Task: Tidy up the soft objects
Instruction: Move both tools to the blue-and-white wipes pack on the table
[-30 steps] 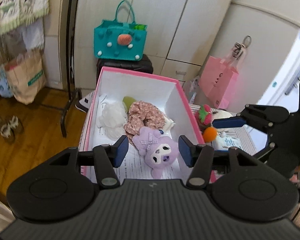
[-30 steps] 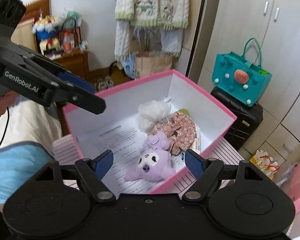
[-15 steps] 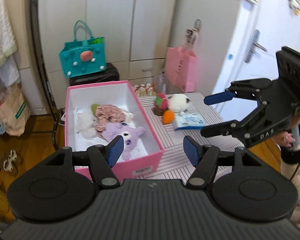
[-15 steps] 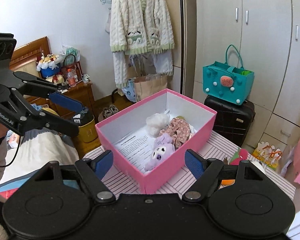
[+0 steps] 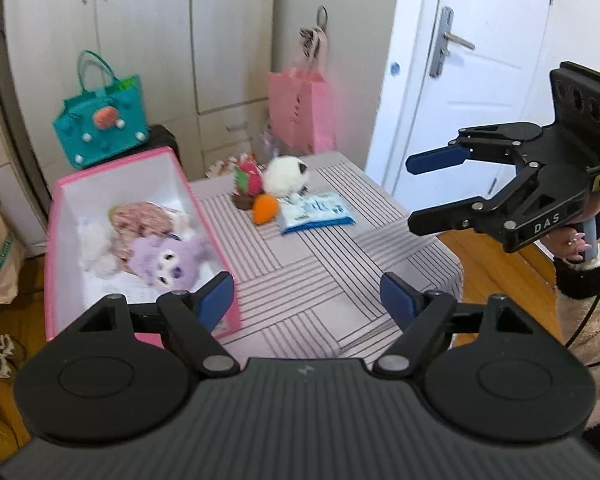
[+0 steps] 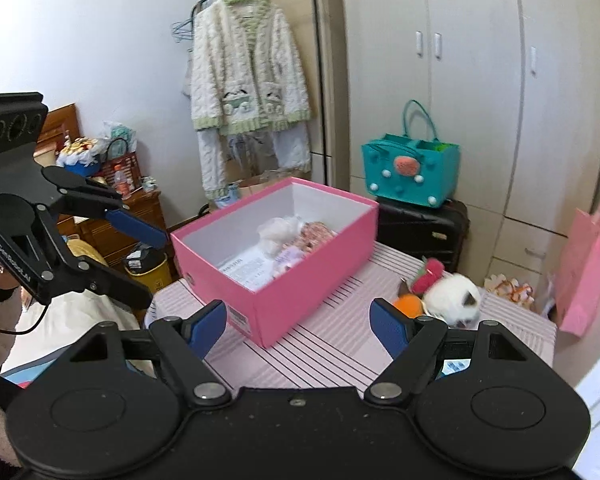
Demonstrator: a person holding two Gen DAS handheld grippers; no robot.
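Left tool (image 5: 306, 296) spread wide, holding nothing; right tool (image 6: 298, 322) likewise spread and bare. Beyond, upper centre of left view: white plush (image 5: 286, 174), strawberry toy (image 5: 246, 182), orange toy (image 5: 265, 208) clustered on striped surface (image 5: 320, 264), beside pink box (image 5: 208, 220). Probably light, squashy; best pinched across plump middle.

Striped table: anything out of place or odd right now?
Nothing spilled or damaged. Four items sit outside the pink box on the striped table: red plush, white plush, orange plush, blue-white packet. Both hand-held grippers, left and right, are open and empty.
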